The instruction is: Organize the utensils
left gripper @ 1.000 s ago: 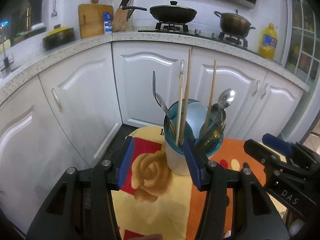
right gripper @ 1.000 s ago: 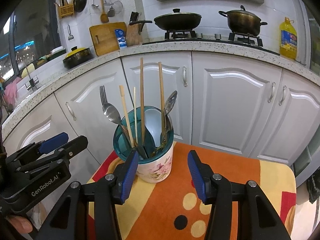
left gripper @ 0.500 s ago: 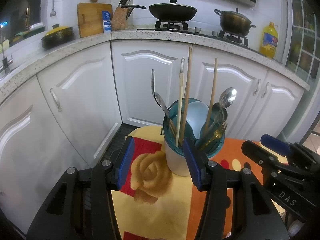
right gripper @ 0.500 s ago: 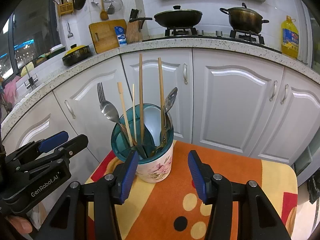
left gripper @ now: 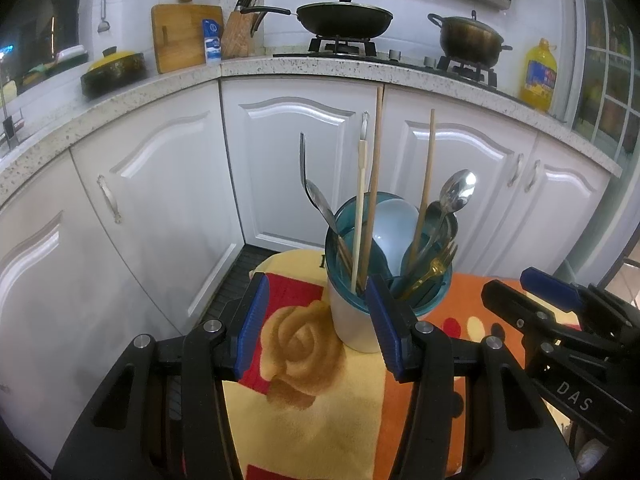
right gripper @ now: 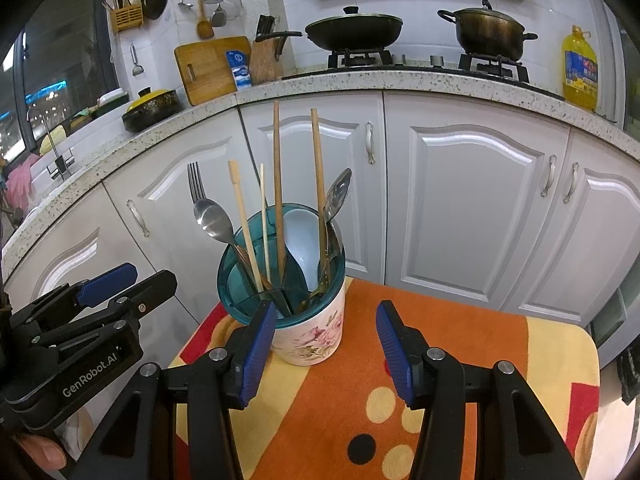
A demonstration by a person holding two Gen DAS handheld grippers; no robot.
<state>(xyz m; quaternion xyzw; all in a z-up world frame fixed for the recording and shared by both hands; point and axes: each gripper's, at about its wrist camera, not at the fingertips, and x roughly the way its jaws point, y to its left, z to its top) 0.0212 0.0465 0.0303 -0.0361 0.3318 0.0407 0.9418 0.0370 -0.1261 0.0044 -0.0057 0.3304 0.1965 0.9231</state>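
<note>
Left gripper (left gripper: pixel 316 320): Empty, its blue pads spread wide, it hangs low over the patterned cloth (left gripper: pixel 304 396) just short of the holder; over the last second its framing has barely shifted.

Utensil holder (right gripper: pixel 310 332): A floral cup with a teal divided insert stands upright near the cloth's far edge, in the same spot as a second ago.

Contents, left to right in the right wrist view: a steel fork (right gripper: pixel 195 182) and spoon (right gripper: pixel 212 220) lean out to the left; two pale chopsticks (right gripper: pixel 240 208) and two darker wooden chopsticks (right gripper: pixel 277 184) stand nearly upright; a white ceramic spoon (right gripper: pixel 302 244) sits at the back; a second steel spoon (right gripper: pixel 337 196) leans right. A gold fork (left gripper: pixel 434 266) shows only from the left wrist camera.

Right gripper (right gripper: pixel 324 346): Also empty and spread wide, it sits just short of the holder, which has slid slightly lower in its view than a second ago.

Change: Almost nothing. Neither tool has closed on anything, and no utensil has changed place.

Meaning for the task: By the look of it, the sorting is either done or paused; every utensil in view is already in the holder, and none lies on the cloth within view.

Risk: The tall chopsticks lean loosely, so a careless reach would likely knock them or tip the cup.
</note>
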